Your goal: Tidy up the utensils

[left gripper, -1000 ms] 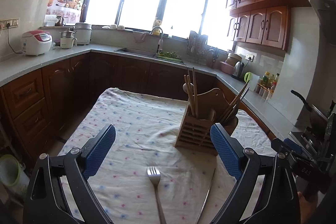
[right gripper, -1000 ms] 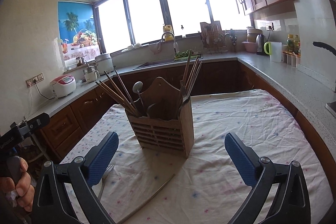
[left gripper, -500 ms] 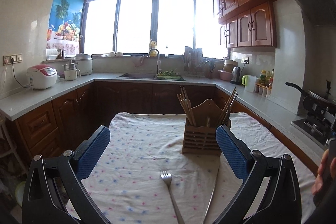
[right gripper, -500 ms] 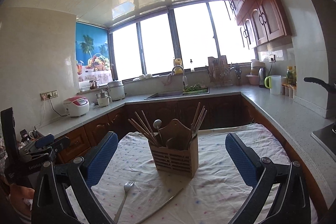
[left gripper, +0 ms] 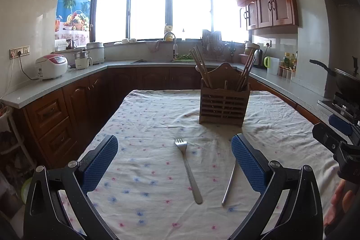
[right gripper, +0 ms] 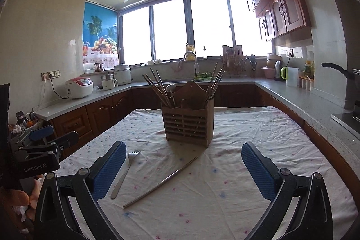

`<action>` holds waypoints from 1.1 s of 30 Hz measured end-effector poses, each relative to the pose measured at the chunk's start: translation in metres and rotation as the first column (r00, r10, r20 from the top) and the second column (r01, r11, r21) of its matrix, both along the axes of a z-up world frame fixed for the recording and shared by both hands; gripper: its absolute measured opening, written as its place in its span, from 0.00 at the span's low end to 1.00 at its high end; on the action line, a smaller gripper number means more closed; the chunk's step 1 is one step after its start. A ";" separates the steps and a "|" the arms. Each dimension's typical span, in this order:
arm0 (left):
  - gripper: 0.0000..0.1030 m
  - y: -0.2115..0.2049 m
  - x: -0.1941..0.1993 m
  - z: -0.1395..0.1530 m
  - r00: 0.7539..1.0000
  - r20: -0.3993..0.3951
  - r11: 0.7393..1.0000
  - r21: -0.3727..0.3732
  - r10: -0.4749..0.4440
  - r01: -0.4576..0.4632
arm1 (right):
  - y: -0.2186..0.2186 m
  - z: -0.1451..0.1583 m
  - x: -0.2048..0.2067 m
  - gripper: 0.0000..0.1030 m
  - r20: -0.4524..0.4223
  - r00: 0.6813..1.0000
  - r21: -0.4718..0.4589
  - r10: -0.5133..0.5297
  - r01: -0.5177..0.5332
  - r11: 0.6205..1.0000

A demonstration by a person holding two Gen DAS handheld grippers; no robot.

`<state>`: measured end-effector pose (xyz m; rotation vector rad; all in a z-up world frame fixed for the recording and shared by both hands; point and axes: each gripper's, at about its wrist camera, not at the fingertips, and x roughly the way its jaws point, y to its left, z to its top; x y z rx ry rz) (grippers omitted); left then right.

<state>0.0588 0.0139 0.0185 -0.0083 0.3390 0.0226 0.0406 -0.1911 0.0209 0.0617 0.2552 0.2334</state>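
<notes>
A metal fork (left gripper: 187,169) lies on the flowered tablecloth (left gripper: 157,118), tines pointing away. A thin metal chopstick (left gripper: 229,183) lies to its right. Both show in the right wrist view, the fork (right gripper: 124,172) and the chopstick (right gripper: 160,181). A wooden utensil holder (left gripper: 223,102) stands behind them with chopsticks and a spoon in it; it also shows in the right wrist view (right gripper: 187,123). My left gripper (left gripper: 174,163) is open and empty above the fork. My right gripper (right gripper: 183,170) is open and empty above the chopstick.
Counters run around the table on three sides, with a rice cooker (left gripper: 51,66) at left, a sink (left gripper: 157,61) at the back and a wok (left gripper: 346,80) on the stove at right. Dark cabinets (left gripper: 54,118) stand close to the table's left edge.
Both grippers have pulled back and levelled out. The holder looks farther off, and the whole fork and chopstick now show between the fingers. Both stay open.
</notes>
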 end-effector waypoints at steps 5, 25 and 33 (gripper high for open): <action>1.00 0.002 -0.002 -0.015 0.999 -0.039 1.000 -0.001 0.005 -0.005 | -0.004 -0.014 0.000 1.00 -0.045 0.999 -0.002 -0.012 0.012 1.000; 1.00 -0.005 -0.004 -0.029 0.996 -0.089 1.000 0.030 -0.001 0.004 | -0.008 -0.030 -0.002 1.00 -0.084 0.996 0.001 -0.021 0.021 1.000; 1.00 -0.004 -0.009 -0.026 0.998 -0.065 1.000 0.017 0.007 -0.006 | -0.009 -0.029 -0.008 1.00 -0.049 0.999 0.009 -0.019 0.019 1.000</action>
